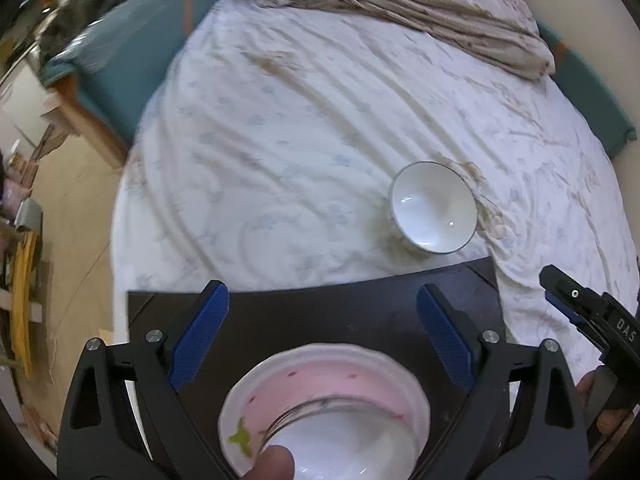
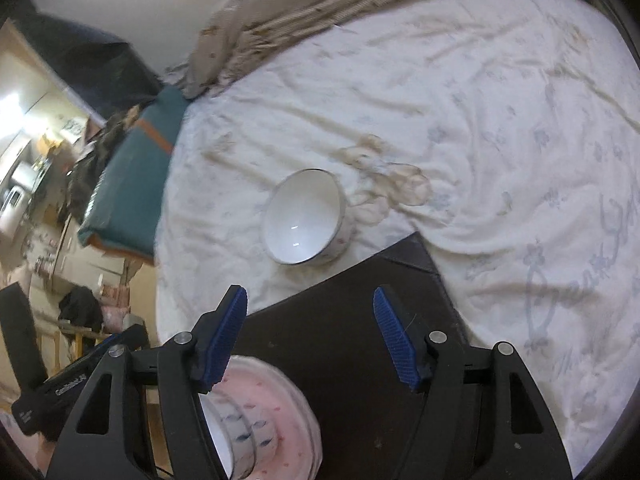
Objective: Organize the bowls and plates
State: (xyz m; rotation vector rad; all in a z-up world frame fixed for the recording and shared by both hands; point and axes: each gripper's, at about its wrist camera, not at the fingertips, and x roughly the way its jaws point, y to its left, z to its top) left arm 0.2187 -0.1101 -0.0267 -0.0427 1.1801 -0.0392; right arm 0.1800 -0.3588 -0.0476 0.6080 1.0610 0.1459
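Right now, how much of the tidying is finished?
Done: a bowl sits in the pink plate on the dark mat. In hand: nothing; both claws, left and right, are open. Left: the white bowl lies alone on the sheet.

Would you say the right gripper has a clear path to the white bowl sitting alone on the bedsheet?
Probably yes. The right gripper is open and empty, and the white dark-rimmed bowl stands upright just beyond the far edge of the dark board, with only bare sheet around it. Nothing lies between them.
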